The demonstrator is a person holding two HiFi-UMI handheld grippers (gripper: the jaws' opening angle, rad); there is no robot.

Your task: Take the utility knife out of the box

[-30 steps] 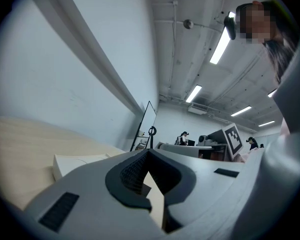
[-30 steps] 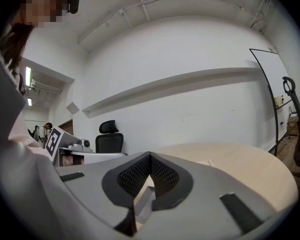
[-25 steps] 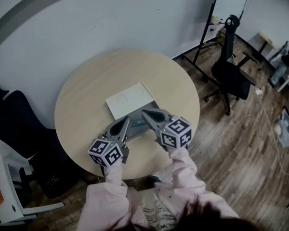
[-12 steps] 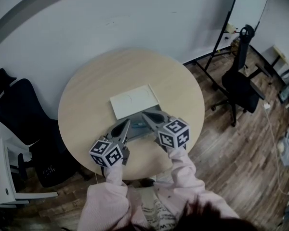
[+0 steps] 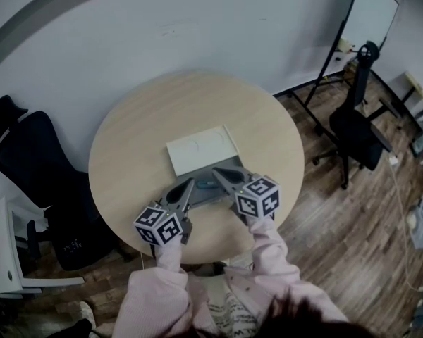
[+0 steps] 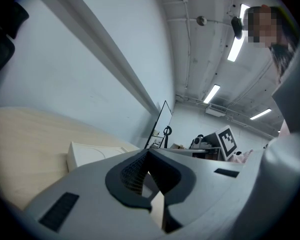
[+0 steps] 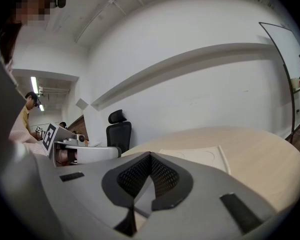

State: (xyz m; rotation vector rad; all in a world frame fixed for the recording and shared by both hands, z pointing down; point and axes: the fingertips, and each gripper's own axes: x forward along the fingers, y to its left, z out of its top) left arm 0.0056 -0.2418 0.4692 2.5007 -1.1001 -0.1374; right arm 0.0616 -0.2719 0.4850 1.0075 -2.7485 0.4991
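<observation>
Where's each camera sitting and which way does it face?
Head view: on the person's head, looking steeply down at the round table; pink sleeves, left gripper, right gripper show.
Left gripper view: on the left gripper, facing a whiteboard; shut jaws show.
Right gripper view: on the right gripper, facing a black chair; shut jaws show.
Both gripper views share the white lid.

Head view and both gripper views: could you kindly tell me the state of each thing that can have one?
left claw: shut, empty.
right claw: shut, empty.
box: open.
lid: laid back flat beyond the box.
utility knife: lying inside the box, not gripped.
</observation>
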